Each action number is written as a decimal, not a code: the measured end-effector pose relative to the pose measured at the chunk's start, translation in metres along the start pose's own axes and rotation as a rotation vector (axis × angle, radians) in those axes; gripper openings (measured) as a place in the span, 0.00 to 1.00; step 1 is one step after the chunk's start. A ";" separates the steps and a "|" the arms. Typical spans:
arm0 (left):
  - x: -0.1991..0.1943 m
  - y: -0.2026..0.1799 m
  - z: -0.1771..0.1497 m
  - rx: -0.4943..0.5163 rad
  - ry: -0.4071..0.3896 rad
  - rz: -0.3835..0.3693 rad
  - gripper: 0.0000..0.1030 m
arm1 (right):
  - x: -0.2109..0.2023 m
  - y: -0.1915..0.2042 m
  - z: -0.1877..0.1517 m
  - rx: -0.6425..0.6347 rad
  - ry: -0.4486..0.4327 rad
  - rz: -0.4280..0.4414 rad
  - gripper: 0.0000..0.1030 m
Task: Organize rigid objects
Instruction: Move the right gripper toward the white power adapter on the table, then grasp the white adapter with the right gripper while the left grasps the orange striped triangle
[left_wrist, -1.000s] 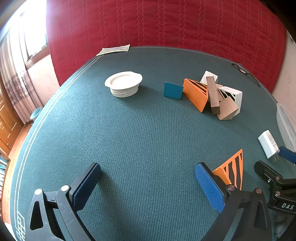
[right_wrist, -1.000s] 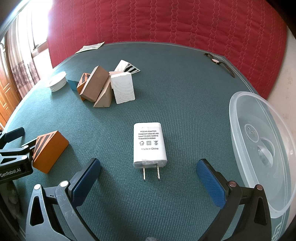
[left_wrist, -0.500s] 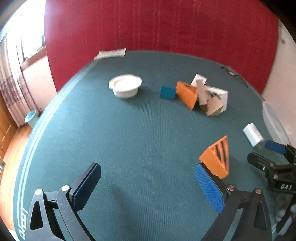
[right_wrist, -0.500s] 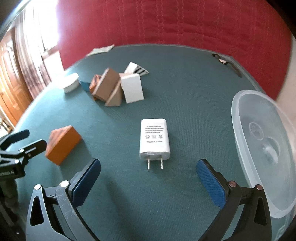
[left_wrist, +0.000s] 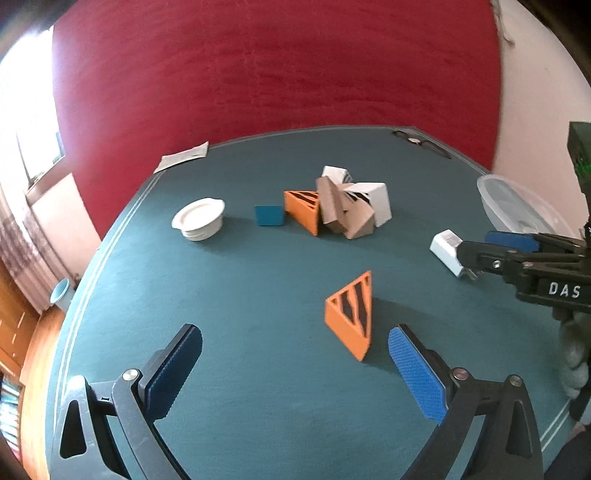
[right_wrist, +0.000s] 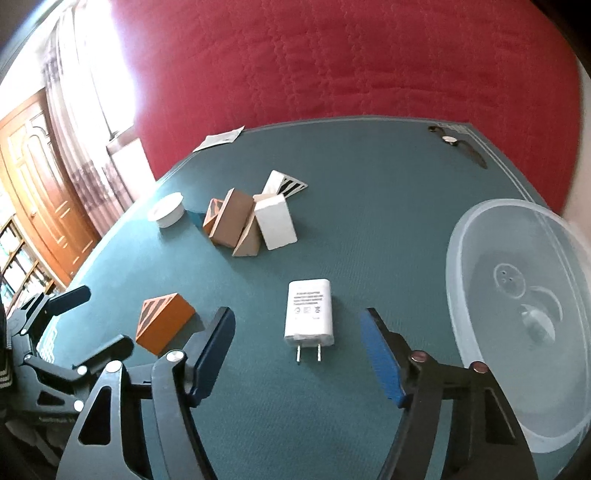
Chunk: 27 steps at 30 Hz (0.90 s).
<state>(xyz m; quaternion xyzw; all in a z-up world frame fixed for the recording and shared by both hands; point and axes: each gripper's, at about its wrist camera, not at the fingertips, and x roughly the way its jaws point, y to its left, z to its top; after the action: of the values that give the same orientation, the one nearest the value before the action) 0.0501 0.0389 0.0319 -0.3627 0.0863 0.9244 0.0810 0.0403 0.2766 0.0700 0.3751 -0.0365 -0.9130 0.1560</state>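
Note:
An orange striped wedge (left_wrist: 351, 314) lies alone on the green table (left_wrist: 258, 280), just ahead of my open, empty left gripper (left_wrist: 295, 354), nearer its right finger. It also shows in the right wrist view (right_wrist: 164, 322). A white power adapter (right_wrist: 310, 312) lies prongs toward me, between and just beyond the fingers of my open, empty right gripper (right_wrist: 297, 339). It also shows in the left wrist view (left_wrist: 447, 251). A pile of orange, brown and white blocks (left_wrist: 340, 206) lies farther back, also in the right wrist view (right_wrist: 251, 221).
A clear plastic tub (right_wrist: 517, 306) stands at the right table edge. A white bowl (left_wrist: 199, 219) and a blue block (left_wrist: 269, 215) lie left of the pile. A paper (left_wrist: 183, 157) and a wristwatch (right_wrist: 456, 144) lie at the far edge.
Both grippers have risen and pulled back, so the table looks smaller. The orange wedge now sits clear in front of my left gripper. The objects have not moved.

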 end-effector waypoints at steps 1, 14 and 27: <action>0.003 -0.003 0.002 0.006 0.001 -0.001 0.99 | 0.002 0.001 0.000 -0.006 0.003 0.002 0.65; 0.037 -0.017 0.010 -0.011 0.082 -0.010 0.67 | 0.014 0.009 0.005 -0.049 0.004 -0.046 0.64; 0.036 -0.014 0.014 -0.037 0.096 -0.050 0.30 | 0.030 0.008 0.002 -0.066 0.041 -0.079 0.35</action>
<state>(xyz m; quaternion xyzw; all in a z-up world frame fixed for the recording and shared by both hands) 0.0180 0.0584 0.0161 -0.4101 0.0638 0.9051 0.0928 0.0209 0.2593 0.0527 0.3895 0.0118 -0.9113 0.1328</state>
